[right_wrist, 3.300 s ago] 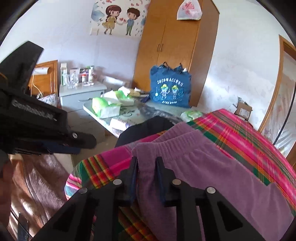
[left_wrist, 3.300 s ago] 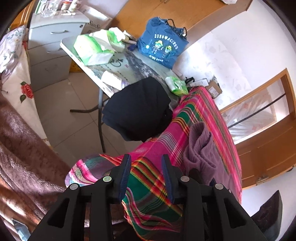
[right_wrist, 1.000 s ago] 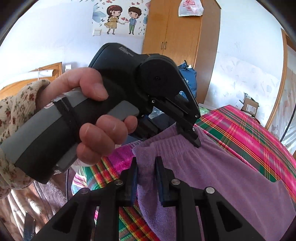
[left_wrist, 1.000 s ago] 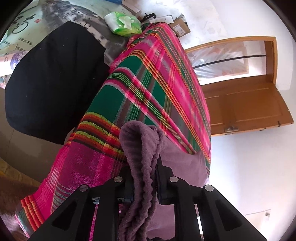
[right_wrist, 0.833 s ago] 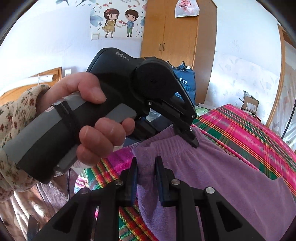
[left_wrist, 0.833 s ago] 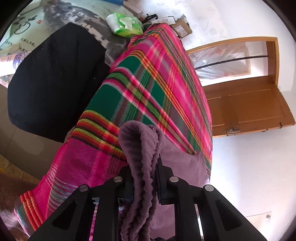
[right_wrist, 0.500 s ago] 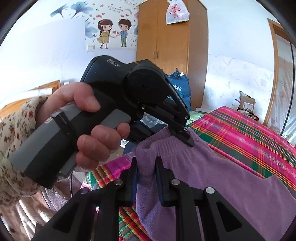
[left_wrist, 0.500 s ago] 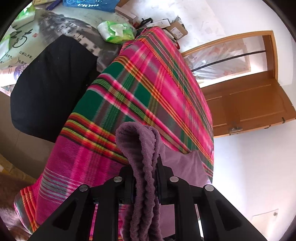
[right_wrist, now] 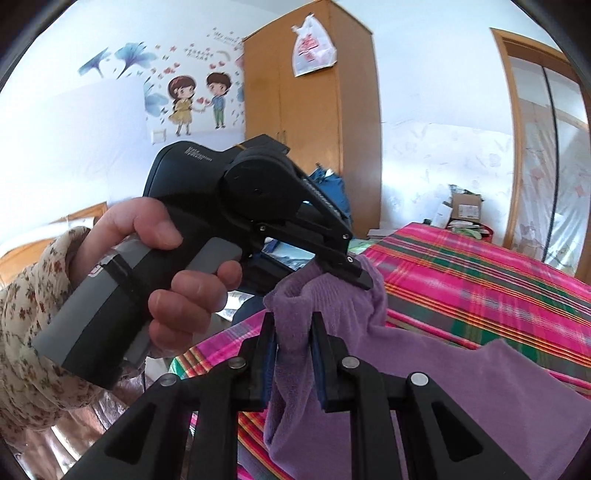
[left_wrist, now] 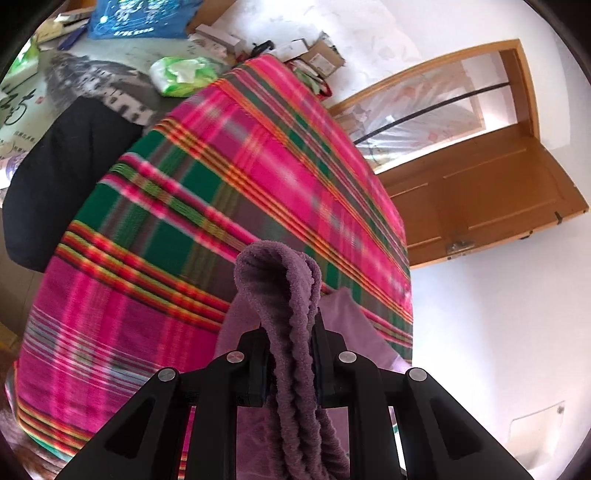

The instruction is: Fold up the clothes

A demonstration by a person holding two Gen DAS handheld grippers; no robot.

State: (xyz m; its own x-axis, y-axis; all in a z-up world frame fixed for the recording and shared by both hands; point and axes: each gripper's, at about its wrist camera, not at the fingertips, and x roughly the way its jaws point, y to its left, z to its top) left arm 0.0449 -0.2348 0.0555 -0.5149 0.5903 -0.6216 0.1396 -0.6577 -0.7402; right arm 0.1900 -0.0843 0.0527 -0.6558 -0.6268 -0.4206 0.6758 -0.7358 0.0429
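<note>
Two grippers hold one purple garment (right_wrist: pixel 424 369) over a bed covered with a pink-and-green plaid blanket (left_wrist: pixel 229 177). The left gripper (left_wrist: pixel 289 354) has its fingers (left_wrist: pixel 255 365) pressed narrow on a thick ribbed fold of the cloth, which bulges up above the tips and hangs down between the black arms. In the right wrist view, the right gripper (right_wrist: pixel 293 354) pinches a second bunch of the same garment close by, with the rest of the cloth trailing to the right across the blanket. There the left gripper (right_wrist: pixel 354 271) shows from the side, its tips on the raised purple edge just beyond the right one, held by a hand (right_wrist: pixel 159 266) in a floral sleeve (right_wrist: pixel 33 332).

Beyond the bed on the left stands one tabletop (left_wrist: pixel 74 85) with a printed cover. On it lie one black cloth (left_wrist: pixel 59 170) draped over the near edge, one green-and-white packet (left_wrist: pixel 181 75) and one blue bag (left_wrist: pixel 140 18) at the far end. One wooden wardrobe (right_wrist: pixel 314 110) stands against the far wall, with one white plastic bag (right_wrist: pixel 312 48) hanging on its door and a cartoon wall sticker of two children (right_wrist: pixel 199 101) to its left. One open wooden door (left_wrist: pixel 487 192) is at the right, and cardboard boxes (right_wrist: pixel 465 208) sit past the bed's far end.
</note>
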